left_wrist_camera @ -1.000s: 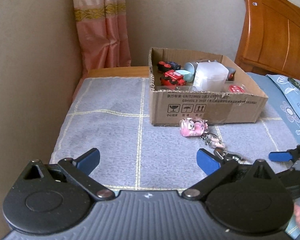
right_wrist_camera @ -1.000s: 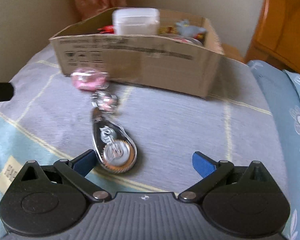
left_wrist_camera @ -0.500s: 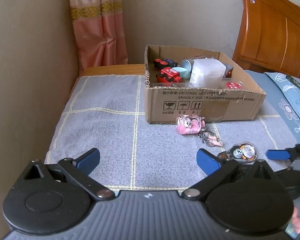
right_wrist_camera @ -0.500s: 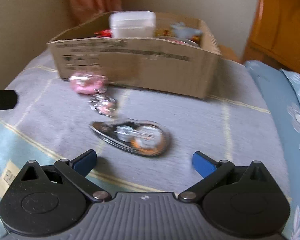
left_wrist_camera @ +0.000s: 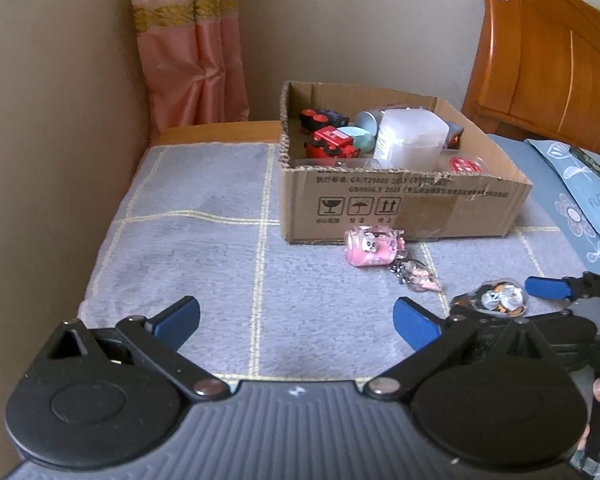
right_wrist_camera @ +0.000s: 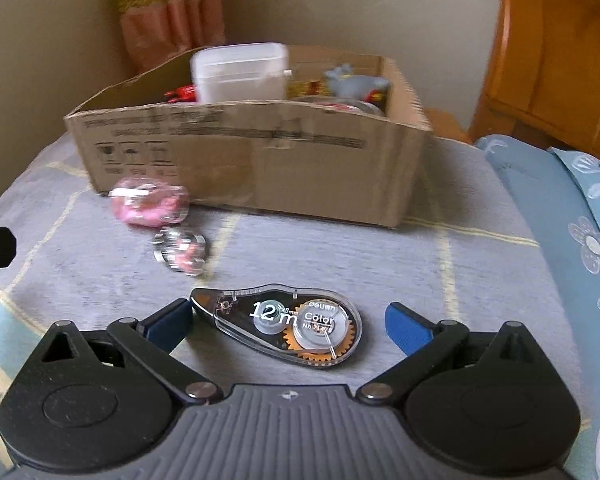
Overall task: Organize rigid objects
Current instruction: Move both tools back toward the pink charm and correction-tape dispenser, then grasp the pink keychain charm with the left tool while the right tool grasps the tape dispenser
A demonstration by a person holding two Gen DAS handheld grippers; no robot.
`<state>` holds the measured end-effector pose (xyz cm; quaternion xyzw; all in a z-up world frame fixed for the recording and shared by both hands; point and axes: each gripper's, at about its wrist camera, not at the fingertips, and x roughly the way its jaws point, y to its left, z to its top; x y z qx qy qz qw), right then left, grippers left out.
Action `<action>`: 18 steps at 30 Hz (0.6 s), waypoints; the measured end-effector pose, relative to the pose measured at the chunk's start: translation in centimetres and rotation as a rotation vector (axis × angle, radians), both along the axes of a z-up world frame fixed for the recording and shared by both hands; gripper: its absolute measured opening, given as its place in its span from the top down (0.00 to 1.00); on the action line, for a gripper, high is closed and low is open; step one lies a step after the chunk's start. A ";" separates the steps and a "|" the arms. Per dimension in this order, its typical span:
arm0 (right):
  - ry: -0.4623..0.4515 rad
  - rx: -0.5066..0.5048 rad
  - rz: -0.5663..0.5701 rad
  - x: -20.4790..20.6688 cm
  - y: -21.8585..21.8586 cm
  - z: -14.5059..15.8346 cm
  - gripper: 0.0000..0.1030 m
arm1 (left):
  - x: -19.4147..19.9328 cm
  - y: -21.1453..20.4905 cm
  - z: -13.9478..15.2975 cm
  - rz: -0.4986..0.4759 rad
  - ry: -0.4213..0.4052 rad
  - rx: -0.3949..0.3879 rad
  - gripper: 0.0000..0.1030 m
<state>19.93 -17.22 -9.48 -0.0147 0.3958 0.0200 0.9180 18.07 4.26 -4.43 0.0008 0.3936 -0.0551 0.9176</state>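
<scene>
You had right gripper (right_wrist_camera: 288, 320) spread wide, empty, straddling correction tape (right_wrist_camera: 284, 326) flat on blanket before cardboard box (right_wrist_camera: 256, 164). Left gripper (left_wrist_camera: 296, 320) wide open, idle. Likely next: close on tape, lift into box.

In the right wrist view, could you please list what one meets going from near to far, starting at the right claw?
Right claw → correction tape dispenser lying between its open fingers → clear keychain charm → pink toy → cardboard box → curtain.
</scene>
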 end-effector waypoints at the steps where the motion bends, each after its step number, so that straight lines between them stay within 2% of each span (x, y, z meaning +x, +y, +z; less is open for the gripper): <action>1: -0.004 0.000 -0.008 -0.1 -0.4 0.0 0.00 | 0.2 -0.3 -0.1 -0.006 0.002 0.000 0.01; 5: -0.024 0.000 -0.003 -0.7 -1.2 -0.2 0.00 | 1.5 -1.9 -0.6 -0.037 -0.001 0.020 0.01; 10: -0.048 0.001 0.008 -1.3 -1.3 -0.6 0.00 | 4.0 -4.2 -1.5 -0.084 0.016 -0.010 0.01; 18: -0.051 0.005 0.045 -1.8 -1.6 -0.4 0.00 | 7.1 -7.0 -3.5 -0.057 -0.001 0.005 0.01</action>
